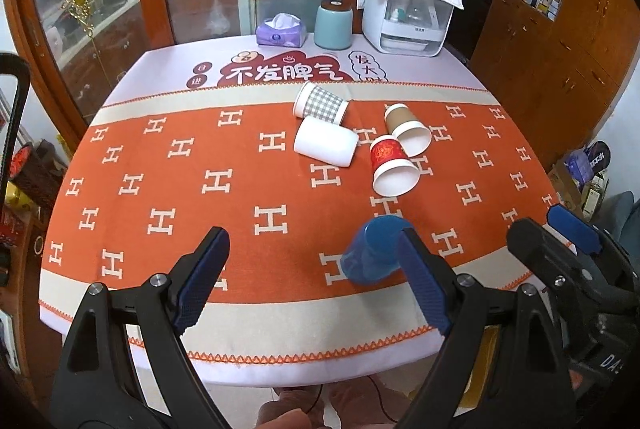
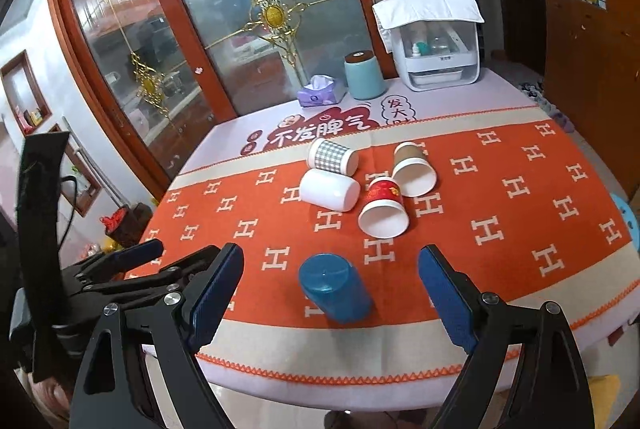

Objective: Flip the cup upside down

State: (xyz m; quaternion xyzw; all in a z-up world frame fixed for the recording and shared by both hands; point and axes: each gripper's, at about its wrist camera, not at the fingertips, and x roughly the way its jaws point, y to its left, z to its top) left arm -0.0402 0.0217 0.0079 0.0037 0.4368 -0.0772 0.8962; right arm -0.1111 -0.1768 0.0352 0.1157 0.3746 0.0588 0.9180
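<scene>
Right wrist view takes in the table (image 2: pixel 520 361), its top covered by an orange cloth (image 2: pixel 520 229) with a woven look, a pale letter pattern and cream borders. At the far edge stand a white appliance (image 2: pixel 436 57) under a folded white cloth, a teal canister (image 2: pixel 364 75) with a dark lid, and a purple tissue pack (image 2: pixel 320 93).

Mid-table lie four cups on their sides, close together: a plain white cup (image 2: pixel 330 191), a grey-checked cup (image 2: pixel 332 157), a brown-sleeved paper cup (image 2: pixel 412 169) and a red-printed paper cup (image 2: pixel 382 209). The white and checked cups appear to touch; the brown and red ones overlap in view, so contact cannot be confirmed.

The blue cup (image 2: pixel 334 287) sits apart from these, near the front edge, closed base uppermost and leaning slightly; whether its rim sits flat on the cloth cannot be told. It is smooth, glossy, tapered plastic. Judgement: light, fairly stiff, somewhat slippery and not fragile; the best hold is across the side wall at mid-height, with moderate pressure.

The right gripper (image 2: pixel 332 289) is spread wide and carries nothing; the blue cup lies between its ribbed blue pads (image 2: pixel 448 301) in view but clear of both. In the left wrist view the left gripper (image 1: pixel 316 277) is likewise spread wide and empty, the cup partly hidden behind its right finger.
</scene>
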